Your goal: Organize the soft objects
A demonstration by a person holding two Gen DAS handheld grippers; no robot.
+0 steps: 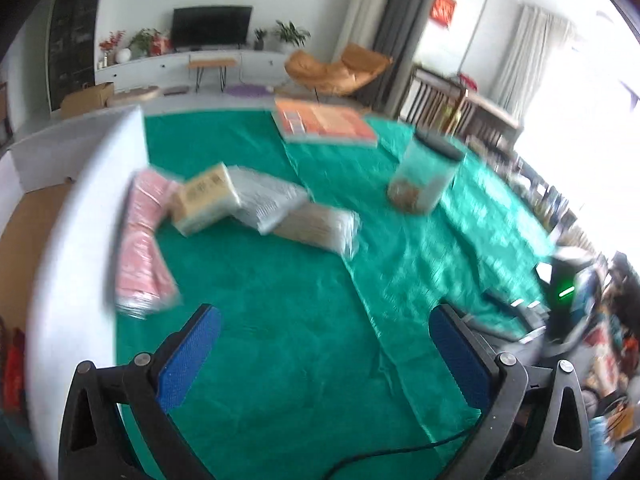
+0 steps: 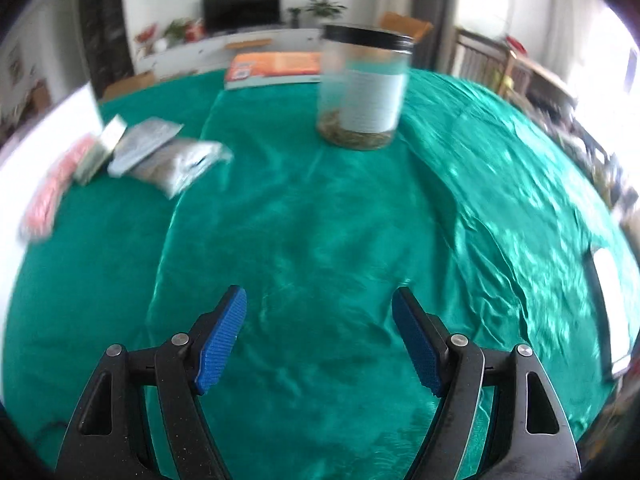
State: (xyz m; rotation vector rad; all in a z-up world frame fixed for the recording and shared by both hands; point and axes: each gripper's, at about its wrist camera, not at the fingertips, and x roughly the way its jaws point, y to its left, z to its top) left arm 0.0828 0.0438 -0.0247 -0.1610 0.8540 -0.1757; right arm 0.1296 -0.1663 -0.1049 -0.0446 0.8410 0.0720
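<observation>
Pink packet [image 1: 145, 240]: long axis near-far | left gripper [image 1: 325, 344], right gripper [image 2: 319, 330]: fingers released

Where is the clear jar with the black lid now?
The clear jar stands upright on the green cloth, far centre in the right wrist view, just right of the orange book.

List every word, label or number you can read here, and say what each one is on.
None can be read.
Beige packet: dark print, blurred.
Orange book: cover print, blurred.
Jar: pale label, no legible text.
Red wall sign: too small and blurred.
Pink packet and silver packet: print blurred.
</observation>
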